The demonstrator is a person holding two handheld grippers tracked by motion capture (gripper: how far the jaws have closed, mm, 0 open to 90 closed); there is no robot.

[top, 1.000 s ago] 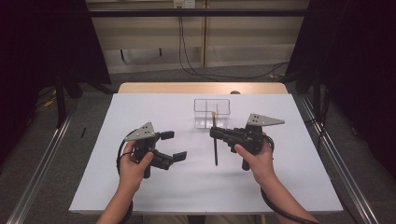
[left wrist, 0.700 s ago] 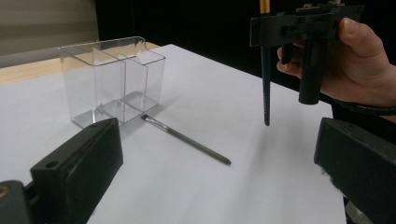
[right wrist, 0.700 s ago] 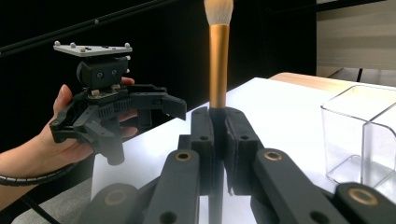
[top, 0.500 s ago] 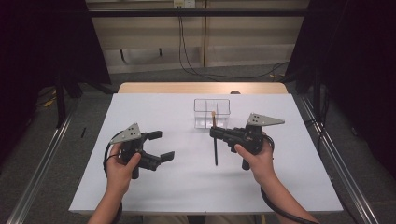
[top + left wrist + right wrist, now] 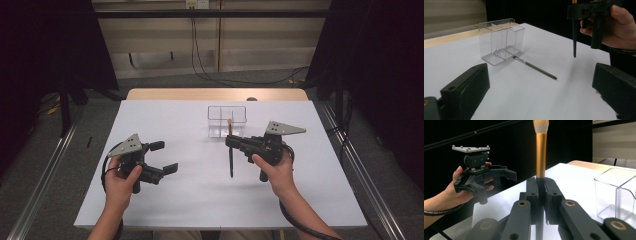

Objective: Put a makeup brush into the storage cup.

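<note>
Right gripper [image 5: 231, 141] jaws clamped on upright makeup brush [image 5: 540, 152], bristles above them. Left gripper [image 5: 165, 157] jaws apart, nothing between.

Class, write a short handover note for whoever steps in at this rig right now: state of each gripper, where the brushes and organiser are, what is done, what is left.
Right gripper: shut on the makeup brush, held upright, bristles up, above the table and just in front of the clear organiser.
Left gripper: open, holding nothing, off to the left side of the table.
Thin brush: lying flat on the table beside the organiser's base.
Done: makeup brush picked up.
Left: probably lower it into an organiser compartment; the thin brush likely follows. The compartments look unfilled so far.
</note>
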